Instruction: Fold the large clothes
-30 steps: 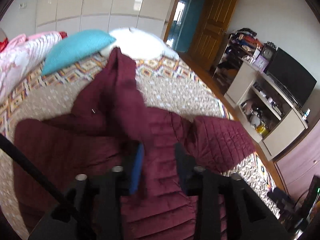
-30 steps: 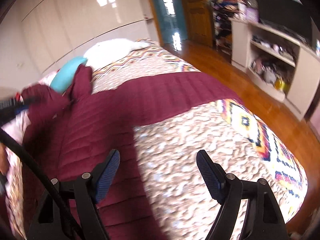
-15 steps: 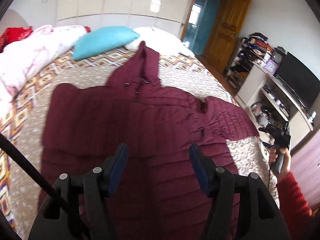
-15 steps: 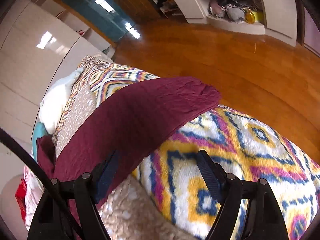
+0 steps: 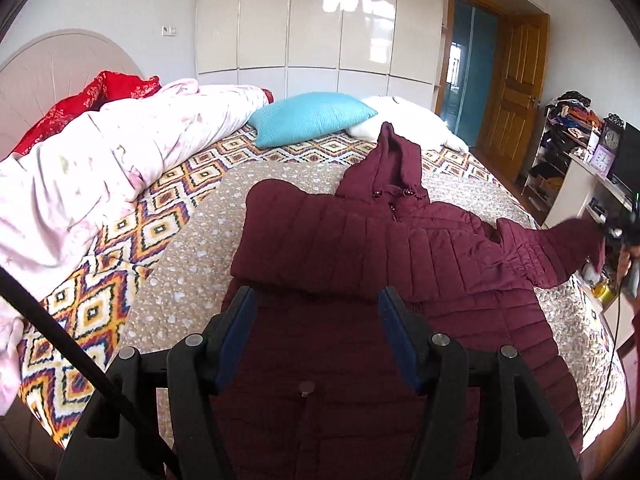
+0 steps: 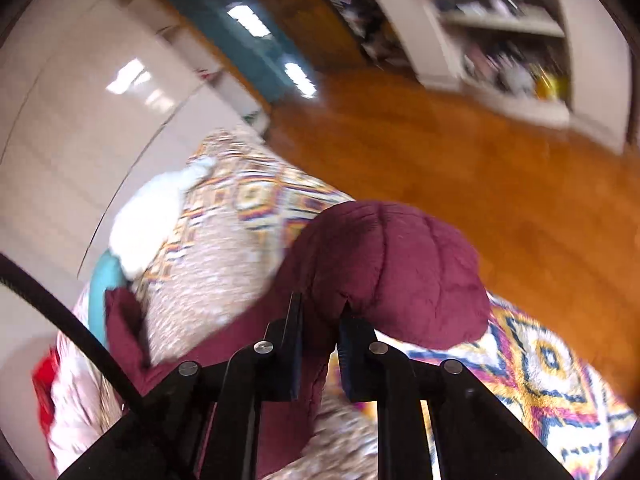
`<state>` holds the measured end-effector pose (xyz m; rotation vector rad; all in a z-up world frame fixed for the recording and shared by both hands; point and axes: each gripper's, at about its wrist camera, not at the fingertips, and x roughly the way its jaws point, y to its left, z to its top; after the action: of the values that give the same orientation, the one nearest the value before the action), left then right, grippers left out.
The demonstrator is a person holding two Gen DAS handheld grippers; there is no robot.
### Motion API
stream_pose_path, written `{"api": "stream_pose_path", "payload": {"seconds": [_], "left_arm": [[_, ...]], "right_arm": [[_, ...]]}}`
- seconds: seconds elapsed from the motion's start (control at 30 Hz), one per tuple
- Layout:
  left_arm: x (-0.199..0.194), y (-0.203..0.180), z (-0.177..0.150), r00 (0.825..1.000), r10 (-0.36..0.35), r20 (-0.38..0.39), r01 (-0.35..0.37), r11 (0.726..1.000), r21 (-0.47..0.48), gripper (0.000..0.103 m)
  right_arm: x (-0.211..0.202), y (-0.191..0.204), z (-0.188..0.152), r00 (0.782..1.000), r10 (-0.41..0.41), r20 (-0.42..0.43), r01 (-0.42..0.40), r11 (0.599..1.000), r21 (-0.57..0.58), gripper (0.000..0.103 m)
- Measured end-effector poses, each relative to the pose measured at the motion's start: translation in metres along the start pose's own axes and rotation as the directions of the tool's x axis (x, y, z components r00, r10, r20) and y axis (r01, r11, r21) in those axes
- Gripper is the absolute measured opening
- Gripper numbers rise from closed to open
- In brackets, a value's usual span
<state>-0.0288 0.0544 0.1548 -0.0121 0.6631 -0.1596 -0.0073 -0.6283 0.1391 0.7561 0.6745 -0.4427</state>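
Observation:
A maroon quilted hooded jacket (image 5: 360,240) lies face up on the patterned bed, hood (image 5: 396,160) toward the pillows. One sleeve lies folded across its chest. My left gripper (image 5: 315,296) hovers open above the jacket's lower body, with nothing between its fingers. The other sleeve (image 5: 552,248) is raised off the bed at the far right, where my right gripper (image 5: 616,232) has it. In the right wrist view the right gripper (image 6: 322,312) has its jaws closing, pads pressed on the bunched sleeve end (image 6: 392,264).
A pink duvet (image 5: 100,168) and red cloth (image 5: 100,92) fill the bed's left side. A teal pillow (image 5: 312,120) and a white one (image 5: 408,120) lie beyond the hood. A cluttered shelf unit (image 5: 580,184) stands across the wooden floor (image 6: 480,160) from the bed.
My left gripper let go of the jacket, opened wider and drew back; one sleeve now lies across the chest. My right gripper swung to the other sleeve's end and closed on it.

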Motion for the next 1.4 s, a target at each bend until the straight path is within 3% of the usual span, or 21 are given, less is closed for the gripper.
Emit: {"api": "stream_pose_path", "payload": {"seconds": [0.1,0.23,0.37,0.43,0.47,0.57,0.63,0.77,0.9,0.97,1.03,1.13,1.23,1.3,1.33,1.4], "left_arm": [[-0.007,0.002,-0.005,1.000,-0.011,0.015,0.011,1.000,-0.003,0.062],[-0.025,0.009,-0.015,0.999,-0.004,0.047,0.004,1.000,-0.001,0.062],[-0.037,0.014,-0.026,0.998,0.020,0.057,-0.021,1.000,0.007,0.063],[-0.040,0.019,-0.032,0.998,0.031,0.051,-0.031,0.999,0.004,0.065],[-0.041,0.022,-0.035,0.998,0.037,0.048,-0.037,0.999,0.001,0.066],[-0.041,0.034,-0.042,0.998,0.051,0.041,-0.050,0.999,-0.016,0.068],[-0.038,0.043,-0.048,0.997,0.065,0.030,-0.064,0.997,-0.034,0.068],[-0.029,0.059,-0.055,0.998,0.058,0.003,-0.057,0.994,-0.091,0.068],[-0.024,0.073,-0.062,0.999,0.048,-0.015,-0.049,0.989,-0.139,0.068],[-0.023,0.077,-0.064,0.998,0.060,-0.018,-0.062,0.988,-0.144,0.068],[-0.022,0.083,-0.065,0.997,0.081,-0.019,-0.083,0.986,-0.147,0.068],[-0.020,0.092,-0.066,0.995,0.102,-0.022,-0.104,0.982,-0.160,0.068],[-0.015,0.100,-0.066,0.993,0.117,-0.033,-0.121,0.976,-0.183,0.069],[-0.012,0.103,-0.066,0.992,0.120,-0.046,-0.127,0.972,-0.196,0.069],[-0.011,0.104,-0.067,0.991,0.121,-0.052,-0.129,0.971,-0.200,0.069],[-0.012,0.104,-0.067,0.991,0.121,-0.056,-0.130,0.971,-0.202,0.069]], "right_arm": [[-0.032,0.085,-0.015,0.998,0.067,0.016,-0.063,0.980,-0.188,0.015],[-0.052,0.213,-0.079,0.974,0.205,-0.091,-0.224,0.866,-0.447,0.015],[-0.036,0.304,-0.182,0.914,0.248,-0.320,-0.398,0.699,-0.594,0.019],[-0.019,0.330,-0.231,0.860,0.226,-0.458,-0.486,0.639,-0.597,0.040],[-0.013,0.337,-0.252,0.840,0.205,-0.502,-0.508,0.624,-0.594,0.042],[-0.004,0.343,-0.277,0.838,0.175,-0.516,-0.504,0.611,-0.611,0.051],[-0.006,0.336,-0.276,0.848,0.175,-0.500,-0.485,0.636,-0.601,0.060],[0.000,0.321,-0.269,0.891,0.118,-0.439,-0.393,0.684,-0.614,0.060],[0.029,0.328,-0.276,0.905,0.031,-0.425,-0.321,0.705,-0.632,0.050],[0.054,0.335,-0.287,0.920,-0.051,-0.389,-0.241,0.708,-0.664,0.047],[0.080,0.343,-0.296,0.899,-0.068,-0.433,-0.252,0.728,-0.638,0.047],[0.102,0.369,-0.316,0.852,0.017,-0.524,-0.352,0.759,-0.548,0.047],[0.106,0.403,-0.345,0.810,0.086,-0.581,-0.454,0.719,-0.527,0.047],[0.103,0.427,-0.370,0.751,0.131,-0.647,-0.549,0.669,-0.502,0.047],[0.100,0.440,-0.386,0.749,0.105,-0.654,-0.559,0.631,-0.538,0.047],[0.090,0.453,-0.406,0.787,0.056,-0.615,-0.534,0.563,-0.631,0.048]]}}
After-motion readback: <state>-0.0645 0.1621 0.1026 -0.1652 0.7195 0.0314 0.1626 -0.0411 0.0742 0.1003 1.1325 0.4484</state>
